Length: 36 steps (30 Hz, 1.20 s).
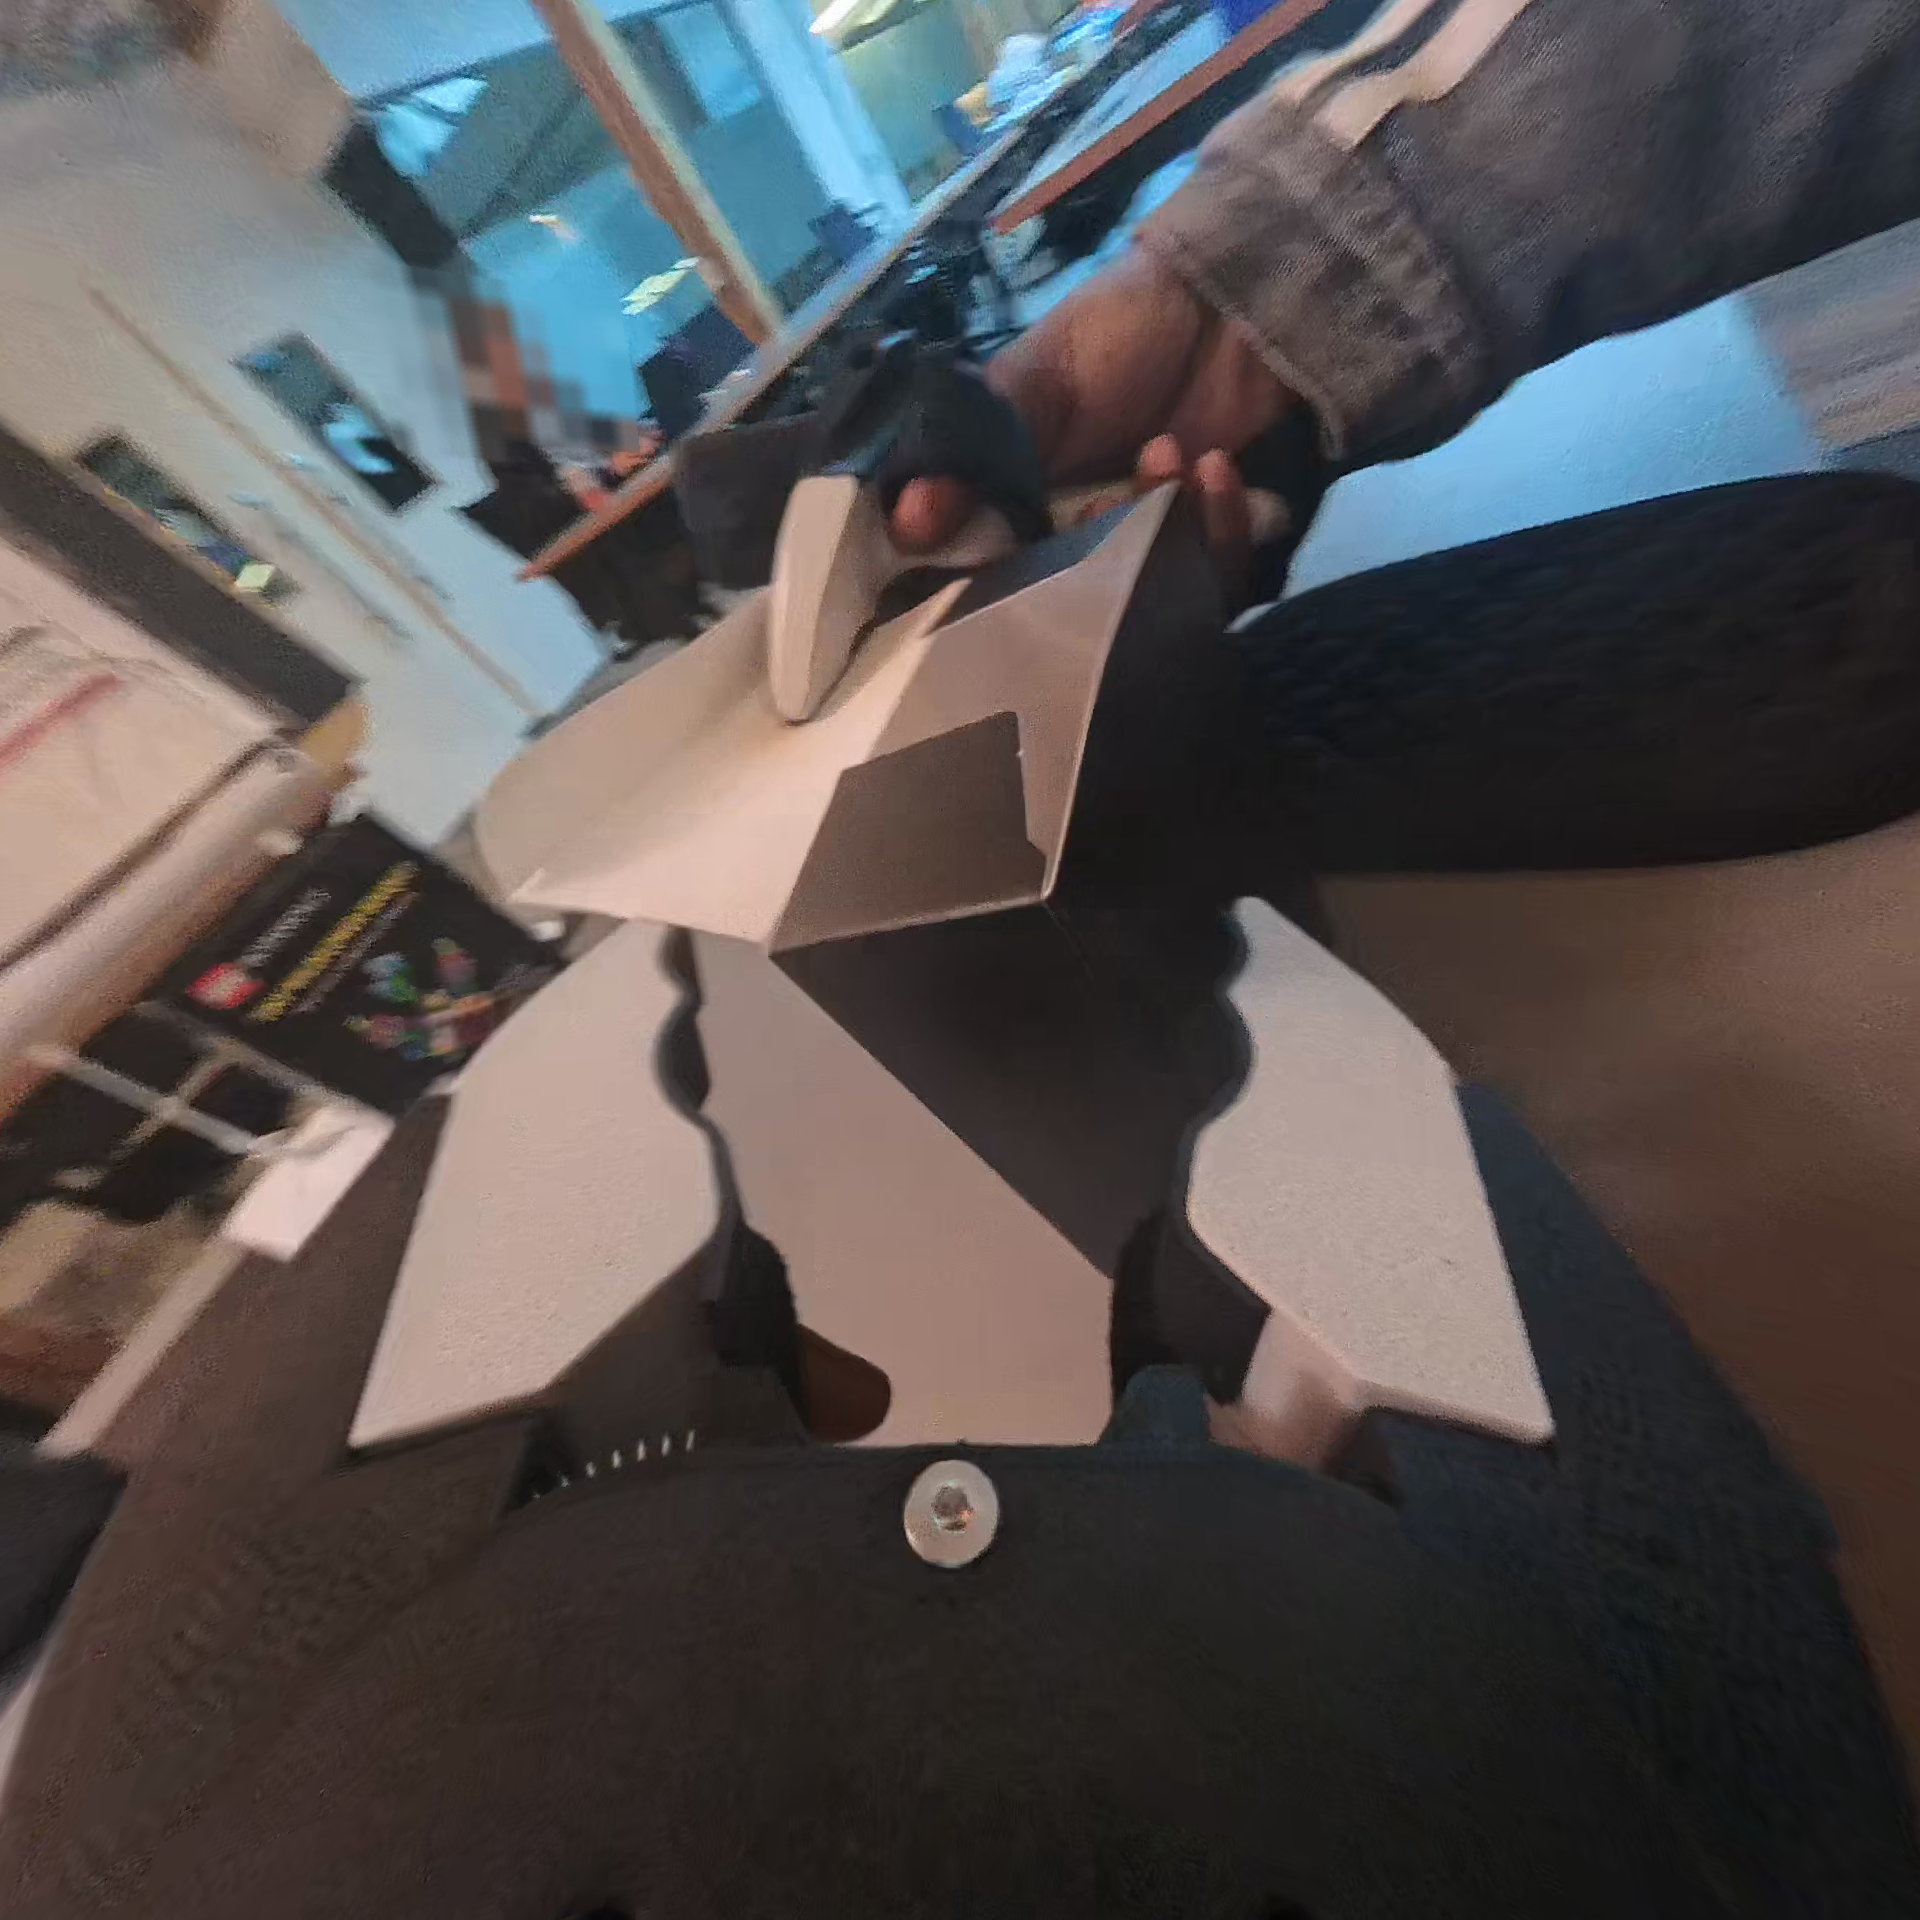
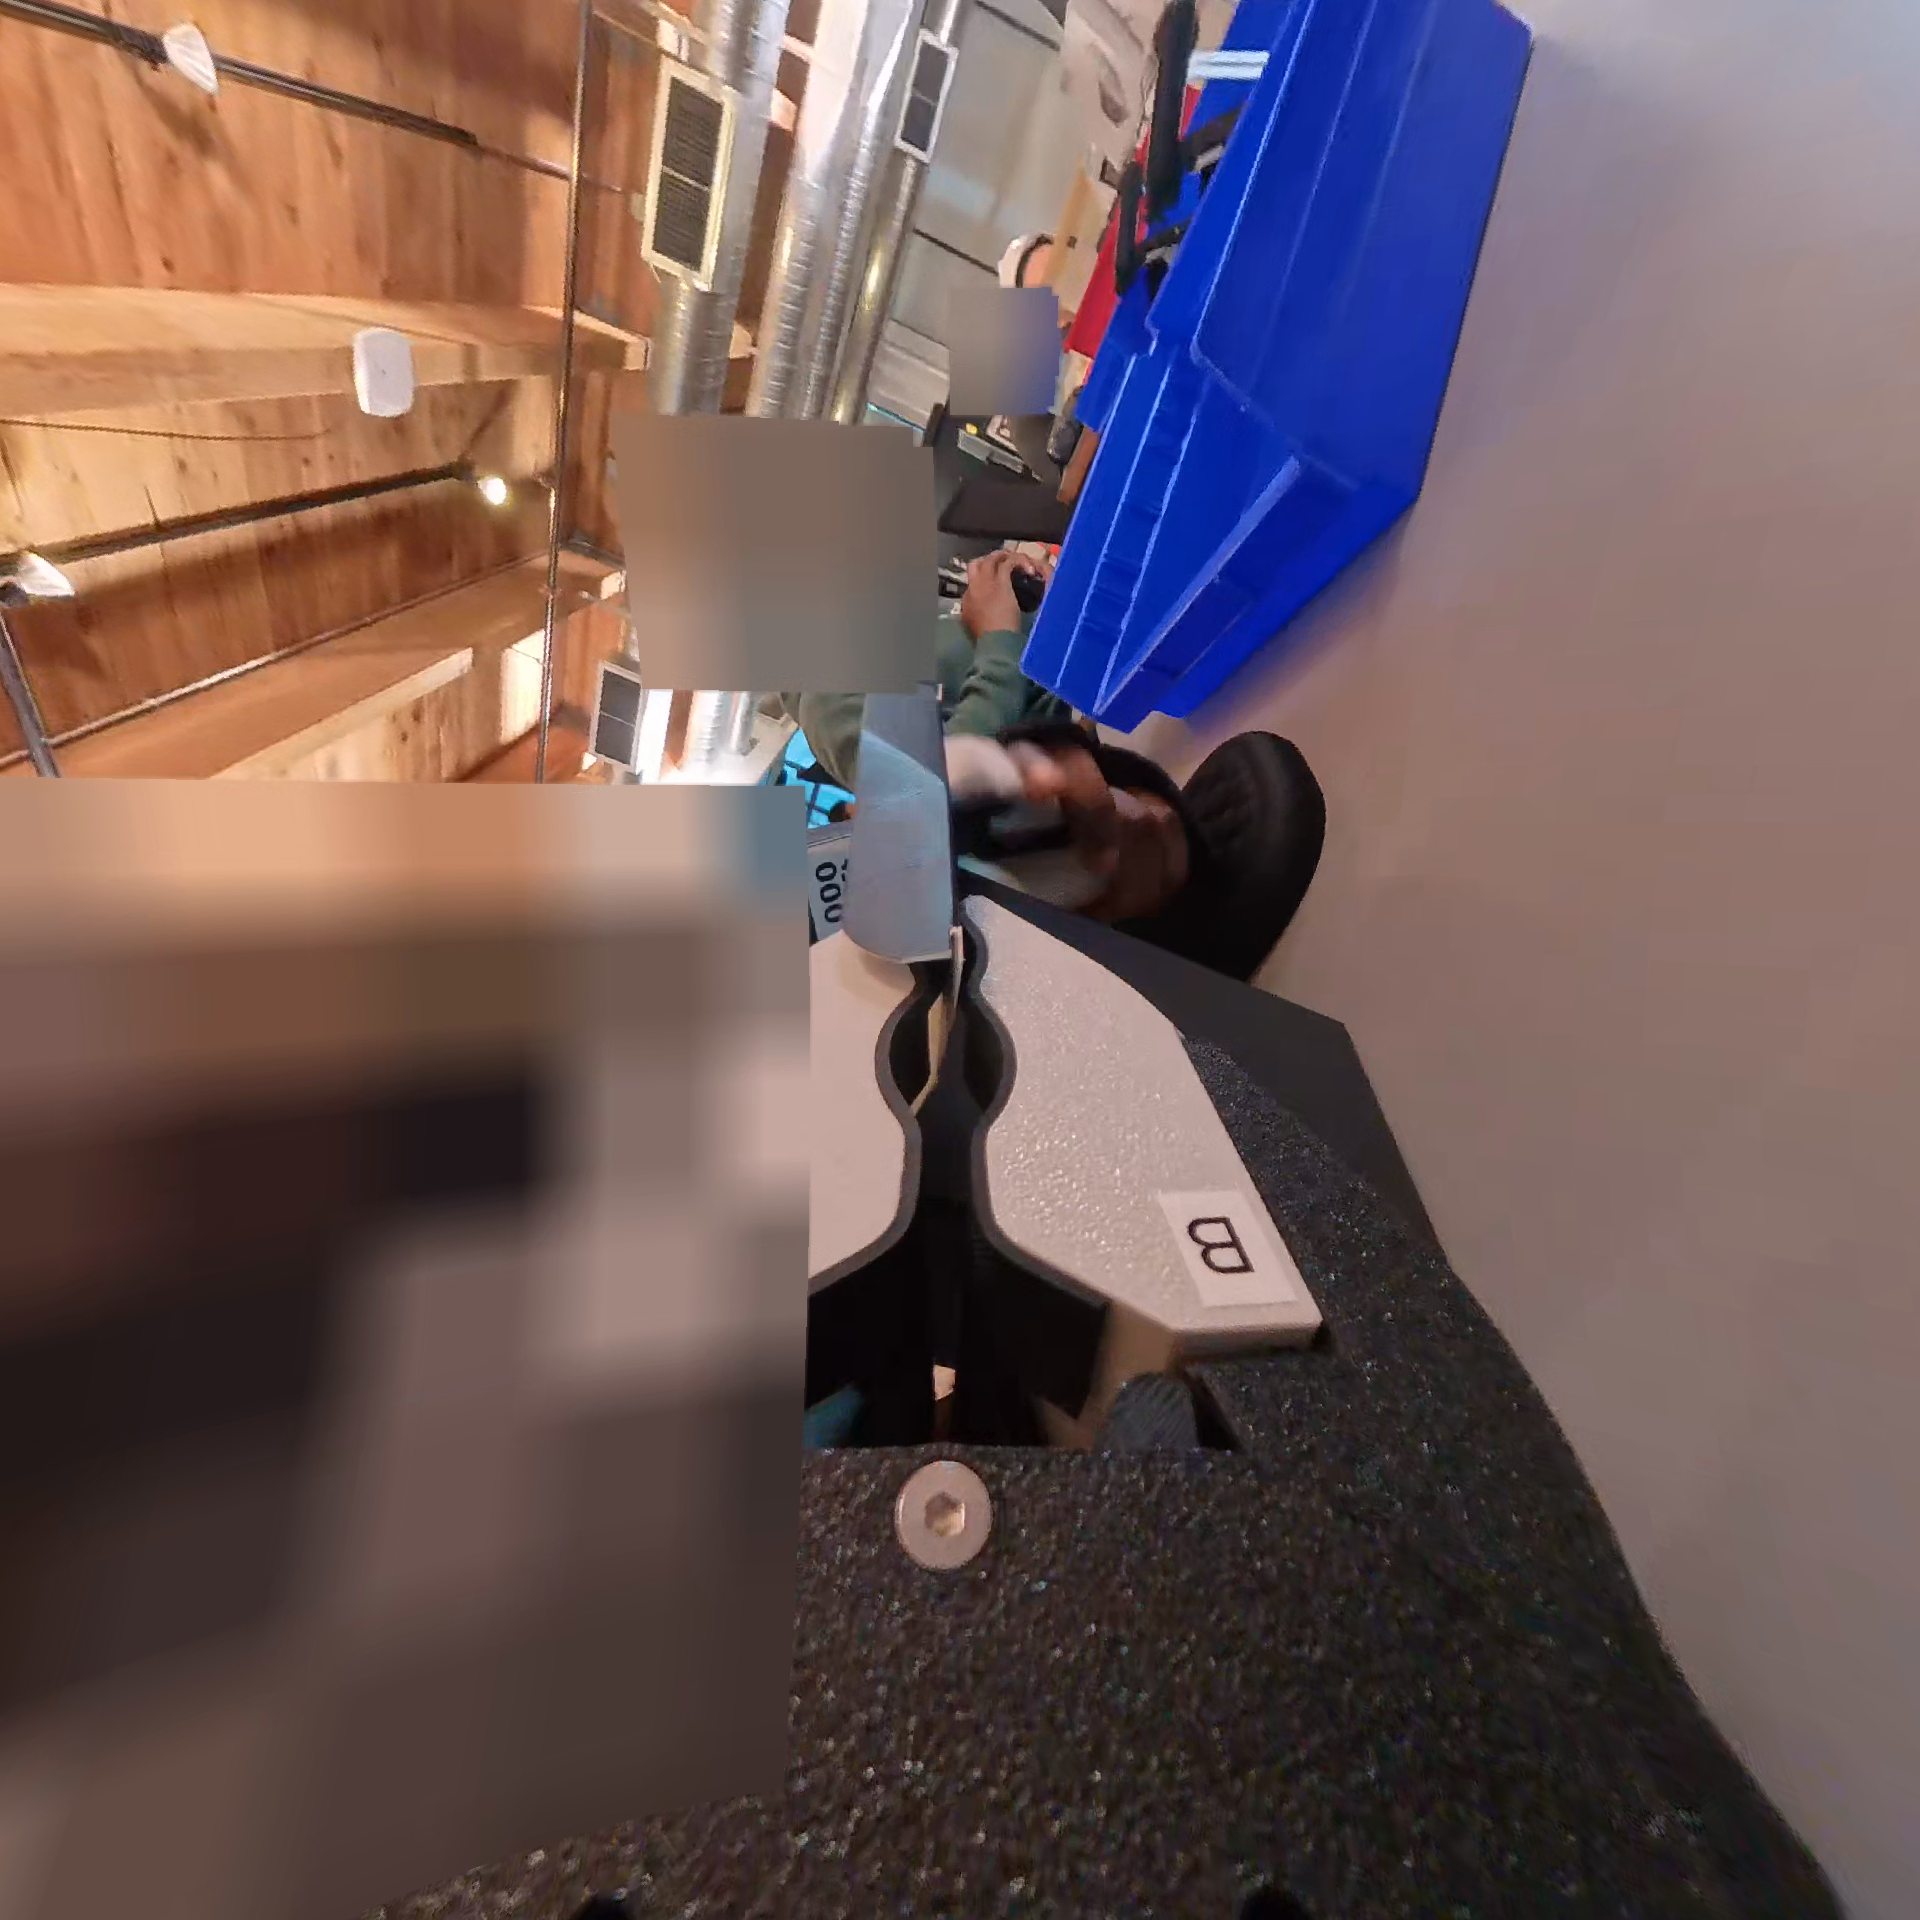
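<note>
Left gripper [image 1: 956,997] spread wide around a black box [image 1: 1039,1039], pads apart from it; right gripper [image 2: 961,961] pinched shut on the box's pale flap [image 1: 665,810] (lid open, unfolded). Box held above the worktop [image 2: 1662,935]. Box contents hidden; much of the right view masked, left view blurred.

Left gripper [image 1: 951,940] wide apart, right gripper [image 2: 961,951] clamped.
</note>
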Tool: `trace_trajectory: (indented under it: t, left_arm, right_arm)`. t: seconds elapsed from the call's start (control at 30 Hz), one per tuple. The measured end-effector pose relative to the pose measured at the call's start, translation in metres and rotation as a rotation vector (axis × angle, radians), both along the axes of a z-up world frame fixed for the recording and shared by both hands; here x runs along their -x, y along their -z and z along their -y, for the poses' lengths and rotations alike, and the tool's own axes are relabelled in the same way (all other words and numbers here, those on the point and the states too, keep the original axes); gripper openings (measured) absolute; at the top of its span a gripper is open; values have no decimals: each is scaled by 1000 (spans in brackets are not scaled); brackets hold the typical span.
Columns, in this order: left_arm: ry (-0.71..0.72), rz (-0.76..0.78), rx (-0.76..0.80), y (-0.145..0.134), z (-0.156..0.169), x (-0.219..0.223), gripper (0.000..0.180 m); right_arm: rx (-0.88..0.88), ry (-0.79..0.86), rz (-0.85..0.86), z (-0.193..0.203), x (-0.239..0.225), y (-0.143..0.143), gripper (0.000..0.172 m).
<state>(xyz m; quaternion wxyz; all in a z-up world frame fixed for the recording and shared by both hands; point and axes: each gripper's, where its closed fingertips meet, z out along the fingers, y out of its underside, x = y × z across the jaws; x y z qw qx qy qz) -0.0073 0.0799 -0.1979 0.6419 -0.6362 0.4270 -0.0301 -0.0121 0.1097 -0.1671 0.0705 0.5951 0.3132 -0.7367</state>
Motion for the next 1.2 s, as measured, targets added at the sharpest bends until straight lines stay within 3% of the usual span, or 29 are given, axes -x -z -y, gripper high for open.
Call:
trace_trajectory:
  t: [0.07, 0.2, 0.4, 0.6, 0.67, 0.77, 0.83, 0.87, 0.97, 1.1, 1.2]
  left_arm:
    - [-77, -34, -121, -10, -6, 8, 123]
    - [-9, -202, -333, -19, 2, -5, 120]
    - [83, -181, -27, 8, -4, -9, 107]
    - [97, -183, 28, 12, 1, -11, 93]
    - [110, -159, 23, 10, 4, -12, 88]
    - [103, -113, 17, 9, 5, -8, 87]
    - [115, -111, 0, 8, 6, -9, 87]
    - [116, -116, 0, 8, 7, -9, 87]
    - [122, -137, 5, 9, 6, -11, 87]
    - [173, -148, -6, 8, 10, -15, 87]
    - [190, -117, 10, 8, 13, -16, 86]
  right_arm:
    - [-46, 5, 7, -1, 1, -1, 1]
    - [-90, 1, 10, 2, 3, -2, 1]
    - [-127, -26, 25, 6, 1, 3, 3]
    - [-166, -45, 29, 8, -4, 13, 8]
    - [-253, -40, 8, 7, -4, 14, 26]
    - [-479, 52, -91, -6, -13, 4, 96]
    - [-753, 163, -188, -16, -25, -9, 122]
    - [-947, 219, -247, -16, -32, -16, 127]
    - [-1437, 160, -363, 19, -44, -19, 115]
    - [-1642, -68, -289, 44, -38, 19, 99]
    - [-1693, -59, -339, 43, -33, 26, 71]
